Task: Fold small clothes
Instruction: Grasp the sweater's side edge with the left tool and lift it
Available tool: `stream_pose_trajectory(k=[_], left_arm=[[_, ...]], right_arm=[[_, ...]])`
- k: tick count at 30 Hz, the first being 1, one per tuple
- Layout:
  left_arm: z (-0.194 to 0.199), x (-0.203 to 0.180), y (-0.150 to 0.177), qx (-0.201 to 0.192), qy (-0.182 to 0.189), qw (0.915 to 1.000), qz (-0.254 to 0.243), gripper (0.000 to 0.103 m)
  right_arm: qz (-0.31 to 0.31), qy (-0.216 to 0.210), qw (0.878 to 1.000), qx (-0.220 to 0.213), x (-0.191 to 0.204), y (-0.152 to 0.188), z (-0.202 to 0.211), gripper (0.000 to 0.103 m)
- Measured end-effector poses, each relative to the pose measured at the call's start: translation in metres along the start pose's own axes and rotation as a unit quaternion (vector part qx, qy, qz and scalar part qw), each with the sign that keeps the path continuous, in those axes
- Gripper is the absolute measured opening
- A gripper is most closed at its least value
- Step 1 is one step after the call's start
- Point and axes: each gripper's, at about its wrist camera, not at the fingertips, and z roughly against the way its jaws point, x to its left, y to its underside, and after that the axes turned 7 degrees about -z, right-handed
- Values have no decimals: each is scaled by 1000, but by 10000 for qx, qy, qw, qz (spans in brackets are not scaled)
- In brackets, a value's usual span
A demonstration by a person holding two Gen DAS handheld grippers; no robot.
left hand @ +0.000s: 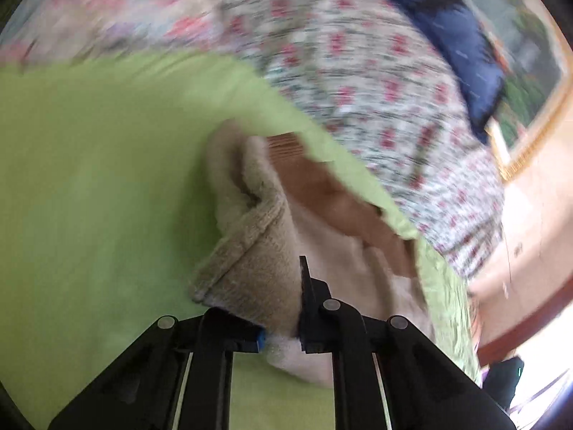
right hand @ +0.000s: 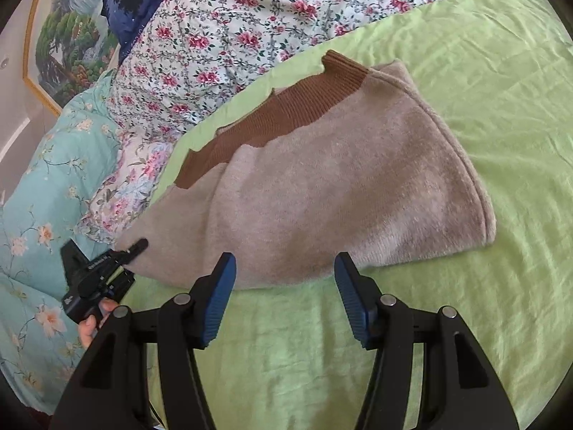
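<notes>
Beige sweater [right hand: 322, 193] spread on green sheet [right hand: 465, 322], its left corner clamped between the fingers of the left gripper [right hand: 134, 247], floral quilt [right hand: 222, 36] behind the sweater, right gripper [right hand: 284, 297] held open, empty, just before the sweater's near hem.

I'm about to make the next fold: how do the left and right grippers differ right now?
The left gripper is shut on the beige sweater at its corner; the right gripper is open and holds nothing. The left touches the cloth; the right hovers just short of its near edge. Both are over the green sheet.
</notes>
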Motion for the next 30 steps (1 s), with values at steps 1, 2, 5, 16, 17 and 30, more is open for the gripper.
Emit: stream_pose_trajectory(k=[1, 2, 5, 16, 17, 30], left_arm=[[2, -19, -3, -20, 20, 9995, -319, 11], [3, -32, -5, -28, 23, 9985, -550, 11], [-3, -83, -1, -14, 103, 9900, -1404, 11], [-57, -151, 47, 627, 159, 9647, -2552, 11], [-57, -151, 49, 644, 148, 9635, -2593, 11], [-47, -220, 49, 586, 662, 9469, -3092, 11]], right_arm=[[46, 3, 10000, 28, 2, -6, -2, 59], [95, 4, 9999, 43, 5, -13, -3, 59], [121, -223, 9995, 181, 14, -41, -12, 59], [68, -1393, 9748, 1738, 77, -117, -154, 76], [118, -1370, 9748, 1756, 83, -120, -167, 75], [983, -1237, 9835, 875, 97, -175, -107, 19]])
